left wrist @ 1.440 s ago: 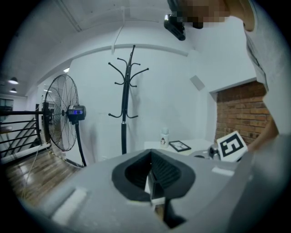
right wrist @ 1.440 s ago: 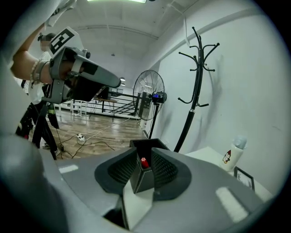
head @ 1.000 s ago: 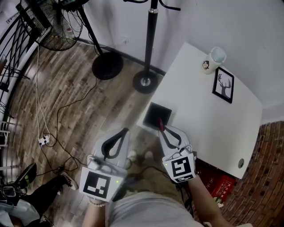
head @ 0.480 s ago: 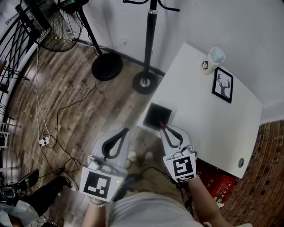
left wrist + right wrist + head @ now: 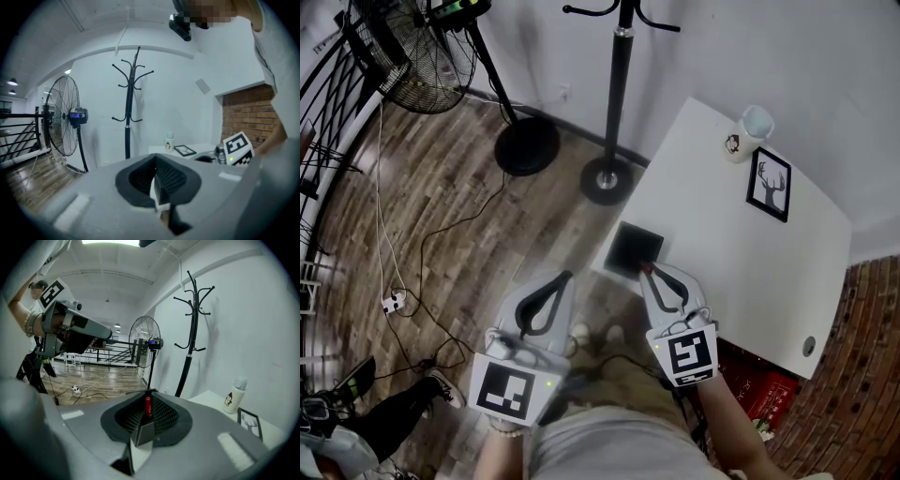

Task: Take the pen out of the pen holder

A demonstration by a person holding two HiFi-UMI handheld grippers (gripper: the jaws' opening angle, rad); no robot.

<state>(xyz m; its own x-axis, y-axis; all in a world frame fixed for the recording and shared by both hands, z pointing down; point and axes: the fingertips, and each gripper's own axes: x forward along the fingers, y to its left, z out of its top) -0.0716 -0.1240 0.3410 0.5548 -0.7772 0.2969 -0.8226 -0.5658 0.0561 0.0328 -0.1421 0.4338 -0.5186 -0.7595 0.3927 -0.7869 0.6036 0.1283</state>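
Pen [image 5: 147,405], the red one, is pinched in the right gripper [image 5: 648,274], whose jaws have just been closing on it. It's right at the black pen holder [image 5: 632,246], which sits on the white table's [image 5: 741,262] corner nearest the person. The left gripper [image 5: 560,277] hangs beyond the table's edge with its jaws together and empty.

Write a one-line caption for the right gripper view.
The right gripper, its jaws just closed on the red pen, faces a coat stand and a standing fan.
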